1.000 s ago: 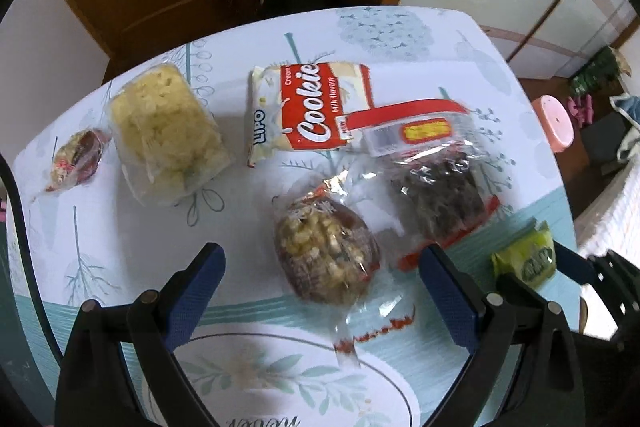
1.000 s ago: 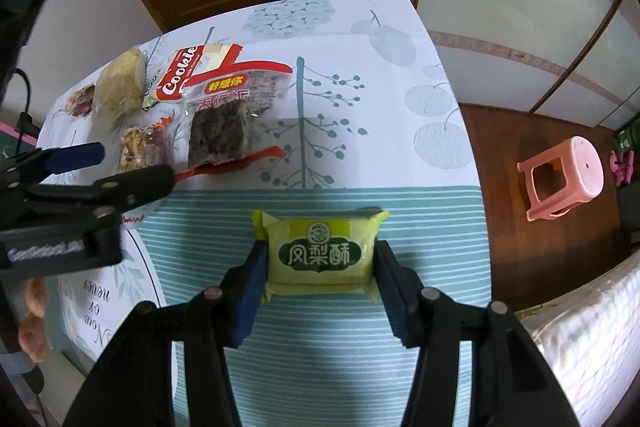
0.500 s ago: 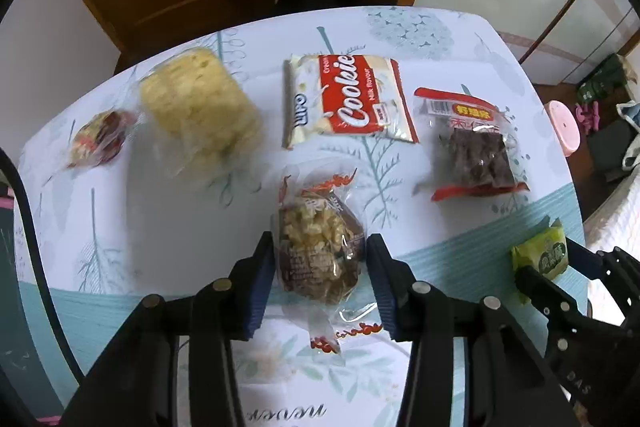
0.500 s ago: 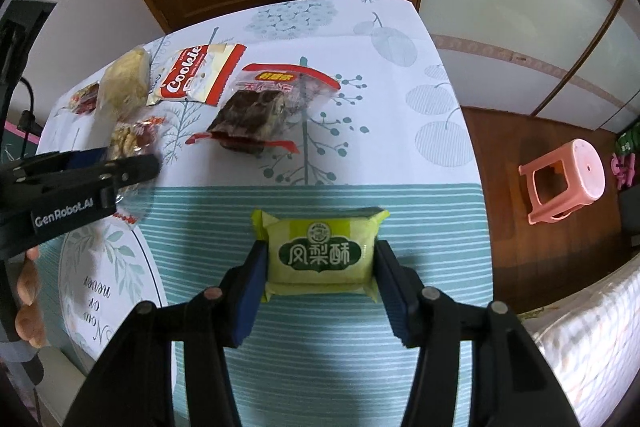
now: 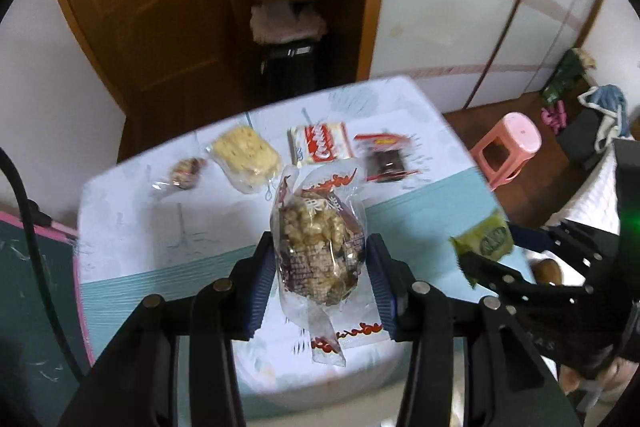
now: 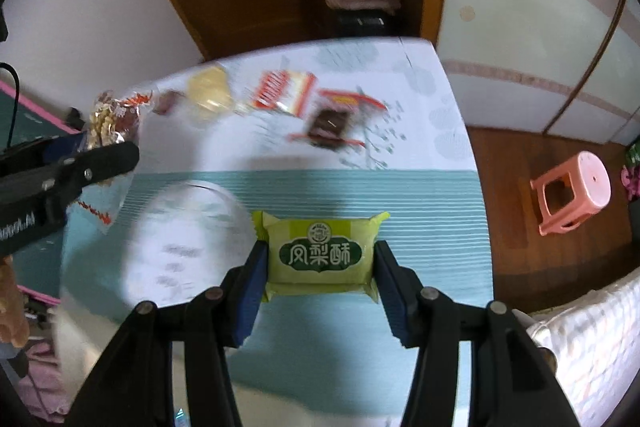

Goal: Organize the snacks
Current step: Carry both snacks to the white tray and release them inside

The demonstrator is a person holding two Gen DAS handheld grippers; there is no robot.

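Both grippers were clamped on packets, left gripper (image 5: 320, 263) on the nut snack (image 5: 320, 247), right gripper (image 6: 318, 267) on the green pastry (image 6: 320, 253); slick wrappers risked slipping out

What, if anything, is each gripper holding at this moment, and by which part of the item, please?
The left gripper clamps the clear-wrapped nut snack across its bulging middle. The right gripper clamps the green pastry packet by its two short sides.

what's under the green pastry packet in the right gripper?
Under the green pastry packet, held in the right gripper, only the striped teal tablecloth shows. The patch directly beneath the packet is hidden.
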